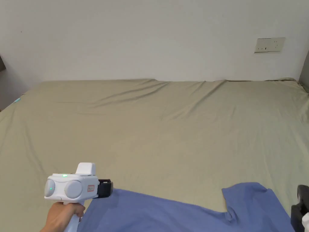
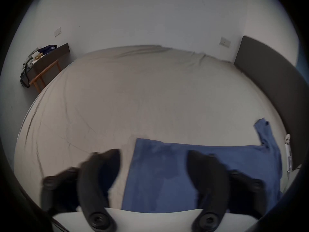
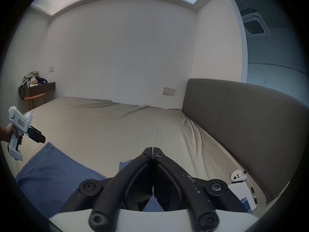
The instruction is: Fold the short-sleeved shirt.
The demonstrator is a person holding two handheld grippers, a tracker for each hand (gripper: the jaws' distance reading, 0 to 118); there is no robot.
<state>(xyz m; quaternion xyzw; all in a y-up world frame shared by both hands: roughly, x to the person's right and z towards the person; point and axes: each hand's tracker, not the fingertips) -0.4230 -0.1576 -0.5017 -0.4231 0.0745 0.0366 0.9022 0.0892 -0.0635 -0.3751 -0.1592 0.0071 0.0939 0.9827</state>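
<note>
A blue short-sleeved shirt [image 1: 169,214] lies flat on the beige bed sheet [image 1: 157,127] near its front edge, with one sleeve [image 1: 250,196] pointing up the bed at the right. A hand holds my left gripper [image 1: 110,188] just above the shirt's left corner. In the left gripper view it [image 2: 153,152] is open, one jaw over the sheet and the other over the shirt [image 2: 167,172]. My right gripper [image 3: 153,149] is shut with nothing in it, hovering above the sleeve end of the shirt [image 3: 50,172]. It also shows at the right edge [image 1: 300,208].
A grey padded headboard [image 3: 242,118] stands along the bed's right side. Beside it lie a small white object [image 3: 237,177], a paper and a pen. A dark side table [image 2: 45,59] piled with clutter stands at the far left corner. Wide bare sheet stretches beyond the shirt.
</note>
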